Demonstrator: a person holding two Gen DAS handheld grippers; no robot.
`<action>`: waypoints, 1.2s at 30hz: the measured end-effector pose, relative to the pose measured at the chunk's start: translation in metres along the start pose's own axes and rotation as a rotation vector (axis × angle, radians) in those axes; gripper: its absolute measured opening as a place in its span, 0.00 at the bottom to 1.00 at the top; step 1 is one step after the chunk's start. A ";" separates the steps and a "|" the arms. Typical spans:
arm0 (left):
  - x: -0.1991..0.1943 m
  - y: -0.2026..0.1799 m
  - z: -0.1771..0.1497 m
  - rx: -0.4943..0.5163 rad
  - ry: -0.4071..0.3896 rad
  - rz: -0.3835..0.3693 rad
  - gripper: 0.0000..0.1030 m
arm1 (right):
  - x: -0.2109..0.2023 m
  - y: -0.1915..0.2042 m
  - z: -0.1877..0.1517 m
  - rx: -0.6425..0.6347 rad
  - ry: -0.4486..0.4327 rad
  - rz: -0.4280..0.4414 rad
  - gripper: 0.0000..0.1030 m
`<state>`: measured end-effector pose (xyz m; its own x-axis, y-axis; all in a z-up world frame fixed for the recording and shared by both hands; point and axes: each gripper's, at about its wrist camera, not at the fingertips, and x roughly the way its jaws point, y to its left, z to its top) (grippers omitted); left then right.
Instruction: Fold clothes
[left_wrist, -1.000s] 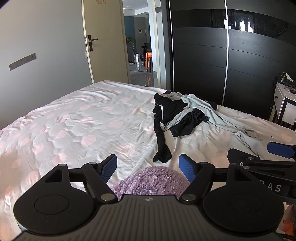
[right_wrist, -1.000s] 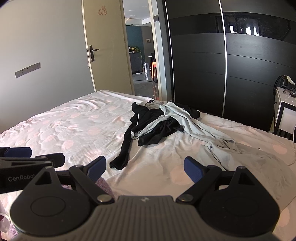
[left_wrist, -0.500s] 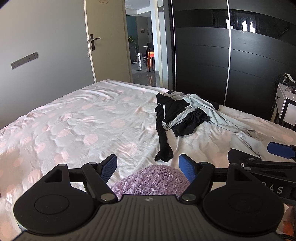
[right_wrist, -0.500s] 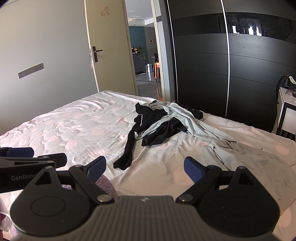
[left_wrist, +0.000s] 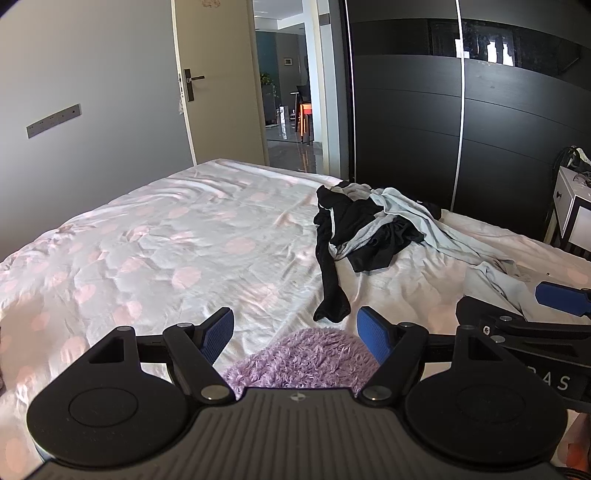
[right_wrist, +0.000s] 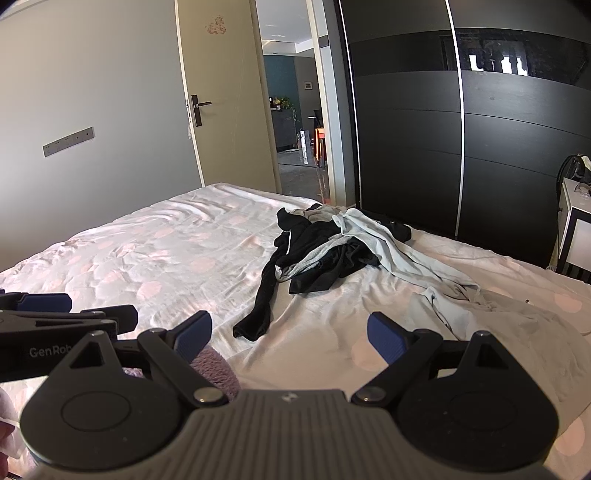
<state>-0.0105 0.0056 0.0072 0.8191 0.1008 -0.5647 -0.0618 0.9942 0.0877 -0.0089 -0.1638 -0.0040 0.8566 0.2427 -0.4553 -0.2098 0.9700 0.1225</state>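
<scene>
A heap of clothes lies on the far right part of the bed: a black garment (left_wrist: 364, 229) (right_wrist: 325, 251) with one long leg trailing toward me, tangled with a pale grey-blue garment (left_wrist: 454, 236) (right_wrist: 402, 251). A fluffy purple item (left_wrist: 303, 360) (right_wrist: 216, 367) sits on the near bed edge. My left gripper (left_wrist: 295, 330) hangs open just over the purple item, nothing between its blue pads. My right gripper (right_wrist: 288, 334) is open too, beside it on the right, over bare sheet. Both are well short of the heap.
The bed's white sheet with pink dots (left_wrist: 166, 251) spreads wide to the left. A black wardrobe (left_wrist: 461, 129) stands behind the bed. An open door (left_wrist: 218, 85) leads to a hallway. A white nightstand (left_wrist: 572, 206) is at the right.
Both views have tilted up and shifted slightly, so the heap sits a little lower and further right. Both grippers stay open. The clothes have not moved.
</scene>
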 end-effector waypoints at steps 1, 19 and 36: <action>0.000 0.000 0.000 0.000 0.001 0.001 0.71 | 0.000 0.000 0.000 0.000 0.000 0.001 0.90; -0.001 -0.002 -0.001 0.005 0.000 0.024 0.71 | -0.002 0.001 -0.003 -0.021 -0.006 0.005 0.90; 0.002 -0.003 -0.002 0.009 0.009 0.033 0.71 | 0.001 0.000 -0.005 -0.026 0.013 0.000 0.90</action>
<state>-0.0098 0.0034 0.0046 0.8113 0.1335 -0.5692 -0.0831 0.9900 0.1137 -0.0099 -0.1630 -0.0088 0.8504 0.2423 -0.4669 -0.2216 0.9700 0.0998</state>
